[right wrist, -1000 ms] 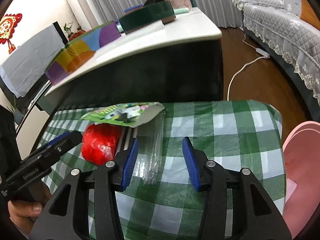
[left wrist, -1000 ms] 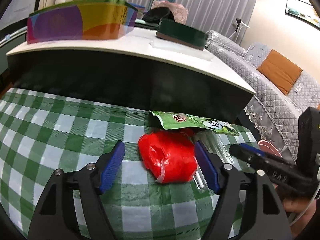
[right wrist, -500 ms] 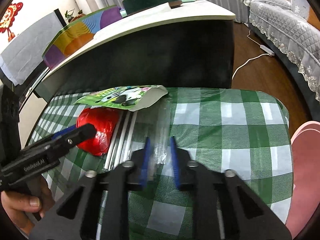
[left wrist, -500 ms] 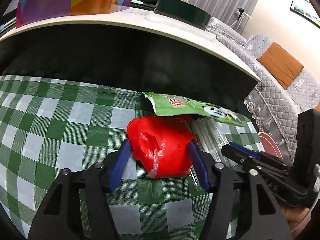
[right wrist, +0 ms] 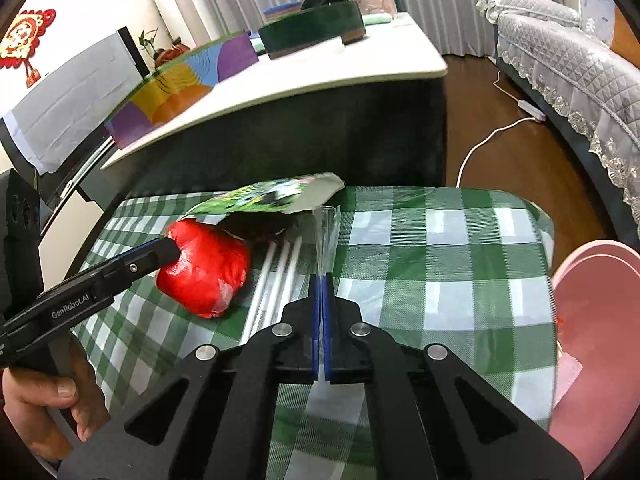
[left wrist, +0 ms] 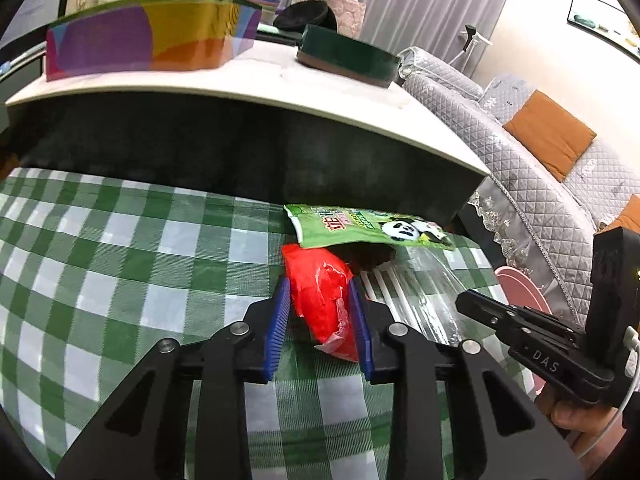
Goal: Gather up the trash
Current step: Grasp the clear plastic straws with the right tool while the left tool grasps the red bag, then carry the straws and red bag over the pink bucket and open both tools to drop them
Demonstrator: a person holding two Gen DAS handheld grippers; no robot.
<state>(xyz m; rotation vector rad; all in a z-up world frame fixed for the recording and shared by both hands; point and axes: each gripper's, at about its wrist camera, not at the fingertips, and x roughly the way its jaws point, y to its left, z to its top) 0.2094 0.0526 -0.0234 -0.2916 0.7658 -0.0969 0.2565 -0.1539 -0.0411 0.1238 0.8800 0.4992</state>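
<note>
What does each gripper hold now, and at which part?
The left gripper squeezes the red plastic bag at its near end. The right gripper pinches the near edge of the clear plastic wrapper.

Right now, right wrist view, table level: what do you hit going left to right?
Person's hand → left gripper shut on the red plastic bag → white straws → clear wrapper pinched by the right gripper → bare checked tablecloth → pink bin.
</note>
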